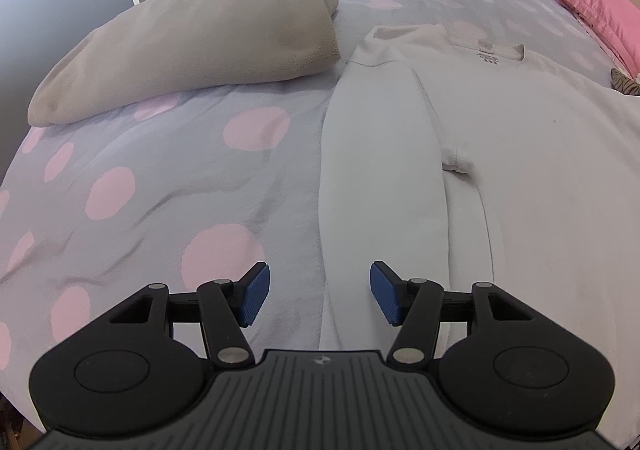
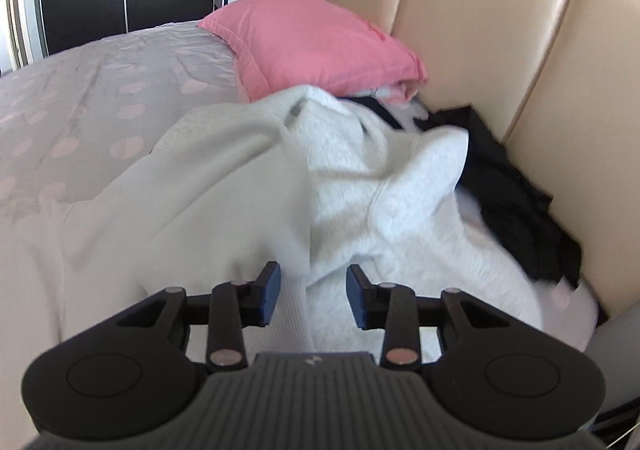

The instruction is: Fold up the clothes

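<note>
Sweatshirt: a white sweatshirt (image 1: 500, 138) lies flat on the bed in the right half of the left wrist view, neck label toward the top of the frame, its near sleeve (image 1: 380, 178) already laid straight down along the body.
Same garment, right wrist view: the white sweatshirt (image 2: 224, 186) fills the centre of the frame, its far side bunched up with the fleecy inside (image 2: 360, 178) showing; this part is motion-blurred.
Bed cover: grey with pink dots (image 1: 160, 186), wrinkled, taking the left half of the left wrist view.
Folded item: a beige folded cloth (image 1: 192, 50) sits in the upper left, apart from the sweatshirt.
Other things: a pink pillow (image 2: 316, 42) against the cream headboard (image 2: 480, 30) at upper centre and right; a dark garment (image 2: 516, 202) crumpled at the right edge by the headboard.
Left gripper: the left gripper (image 1: 318, 298) hovers at bottom centre just over the sleeve's outer edge, jaws wide apart, holding nothing.
Right gripper: the right gripper (image 2: 313, 298) sits low at bottom centre over the white fabric, jaws apart with cloth lying between them, not pinched as far as can be seen.
Step in hand: apparently bringing in the second side; one sleeve is done, the other side is loose.
Next move: likely a pinch on the bunched edge, drawing it flat across the body while the left gripper steadies the near sleeve.
</note>
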